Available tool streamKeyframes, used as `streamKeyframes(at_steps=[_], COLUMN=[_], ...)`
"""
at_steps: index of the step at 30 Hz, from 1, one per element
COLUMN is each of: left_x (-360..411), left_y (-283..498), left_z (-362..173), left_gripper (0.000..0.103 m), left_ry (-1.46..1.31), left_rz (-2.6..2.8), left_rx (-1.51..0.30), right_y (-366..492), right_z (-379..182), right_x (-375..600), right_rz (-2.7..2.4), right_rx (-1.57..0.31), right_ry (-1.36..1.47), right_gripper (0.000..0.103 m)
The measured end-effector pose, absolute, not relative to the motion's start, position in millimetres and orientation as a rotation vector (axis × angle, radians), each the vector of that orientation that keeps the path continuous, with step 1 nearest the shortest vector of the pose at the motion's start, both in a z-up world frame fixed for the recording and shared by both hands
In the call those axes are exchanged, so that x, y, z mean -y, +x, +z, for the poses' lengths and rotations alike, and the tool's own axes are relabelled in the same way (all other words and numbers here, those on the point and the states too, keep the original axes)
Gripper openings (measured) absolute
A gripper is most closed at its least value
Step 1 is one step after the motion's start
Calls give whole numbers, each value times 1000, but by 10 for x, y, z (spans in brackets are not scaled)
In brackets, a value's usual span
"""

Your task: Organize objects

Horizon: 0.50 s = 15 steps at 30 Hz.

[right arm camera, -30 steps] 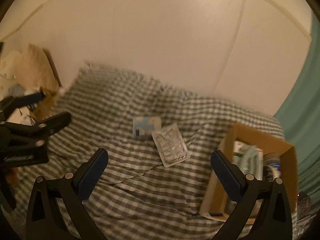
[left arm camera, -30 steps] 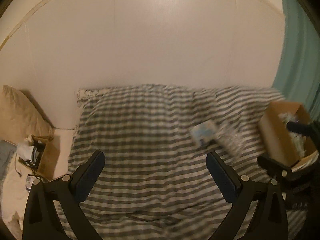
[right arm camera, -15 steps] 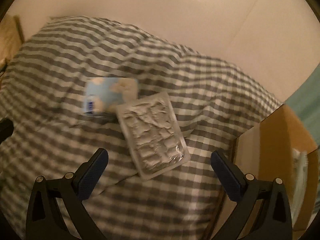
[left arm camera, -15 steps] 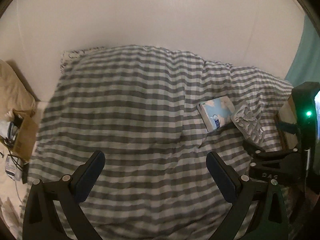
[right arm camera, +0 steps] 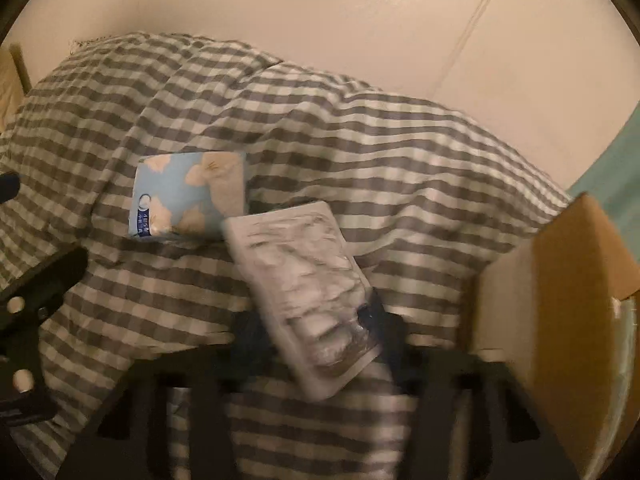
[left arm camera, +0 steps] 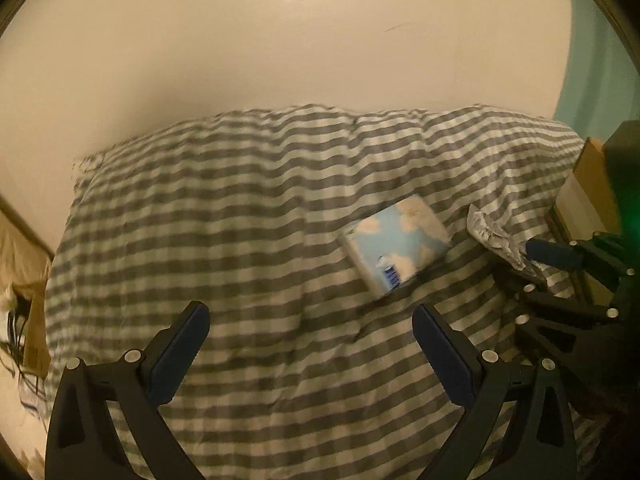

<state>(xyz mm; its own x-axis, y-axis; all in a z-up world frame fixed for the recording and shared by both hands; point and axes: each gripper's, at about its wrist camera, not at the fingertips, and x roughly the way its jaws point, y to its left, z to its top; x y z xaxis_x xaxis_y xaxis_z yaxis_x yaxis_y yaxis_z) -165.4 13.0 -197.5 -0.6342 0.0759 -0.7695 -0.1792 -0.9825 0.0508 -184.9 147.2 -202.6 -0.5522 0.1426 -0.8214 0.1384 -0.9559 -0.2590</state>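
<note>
A bed under a grey-and-white checked cover (right arm camera: 360,152) carries everything. A brown cardboard box (right arm camera: 560,300) stands at its right edge. A sky-blue, cloud-printed tissue pack (right arm camera: 188,194) touches a clear, crinkled plastic blister pack (right arm camera: 304,280). The right gripper (right arm camera: 316,332) has its jaws pinching that blister pack; the left gripper (left arm camera: 310,344) hovers with jaws spread.

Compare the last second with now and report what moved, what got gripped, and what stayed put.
The right gripper came down to the clear plastic pack and its fingers, wide open a second ago, have closed in on the pack's near end; blur hides whether they clamp it yet. The left gripper moved nearer the bed and stays open. The blue tissue pack, checked cover and cardboard box stayed put.
</note>
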Motion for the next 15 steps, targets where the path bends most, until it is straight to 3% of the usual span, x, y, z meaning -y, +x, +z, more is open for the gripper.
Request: streamKeyframes(at_steps=[5, 15], left_x=[-232, -495], left_y=[-1731, -1932], left_z=[-1962, -2128], left_gripper=[103, 103], left_ry=[-1245, -1212], left_rz=[2665, 2620], left_rx=[-169, -327], right_y=[-1727, -1697], right_z=[-1784, -1652], right_x=[-1608, -1742], right_rz=[2761, 2805], right_rx=[350, 101], right_ry=[-1430, -1420], right_gripper=[21, 18])
